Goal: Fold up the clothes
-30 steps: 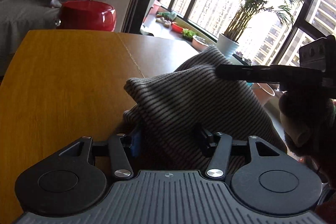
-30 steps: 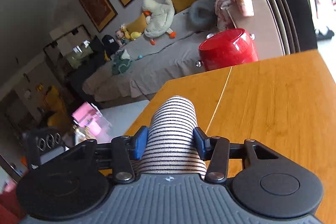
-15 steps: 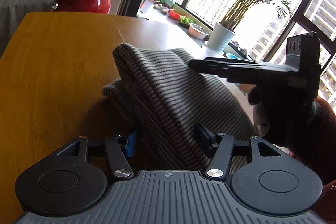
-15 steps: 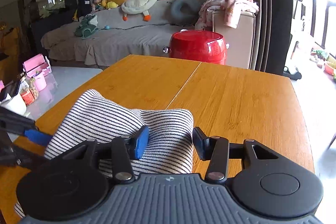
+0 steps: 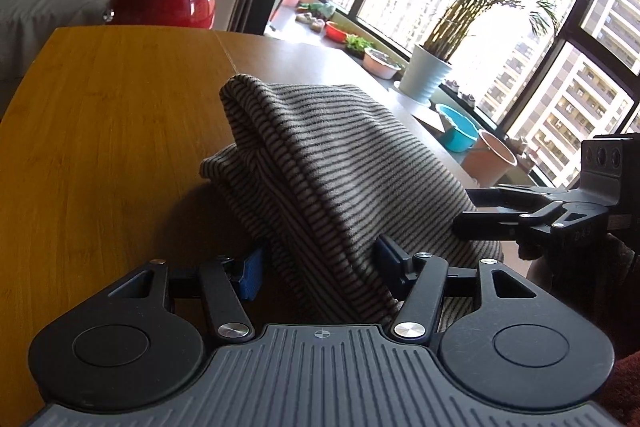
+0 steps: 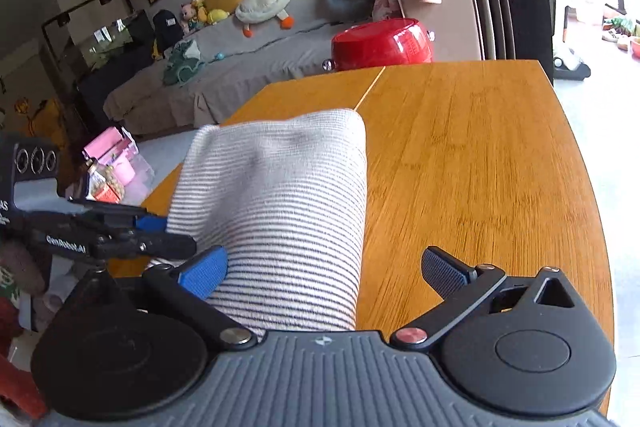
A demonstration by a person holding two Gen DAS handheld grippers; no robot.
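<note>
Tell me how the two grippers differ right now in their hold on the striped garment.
The right gripper has its jaws spread wide and opening, its right pad clear of the striped garment; the left gripper has narrower jaws with a thick fold bunched between them. The right gripper looks across the wooden table toward a sofa, the left toward windows. Both have blue pads and are at the same garment.

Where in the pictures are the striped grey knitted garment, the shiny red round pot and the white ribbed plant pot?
Striped grey knitted garment [image 5: 320, 147]: left wrist view, on its raised fold.
Shiny red round pot [image 6: 384, 43]: right wrist view, on its side wall.
White ribbed plant pot [image 5: 424, 73]: left wrist view, on its outer wall.
</note>
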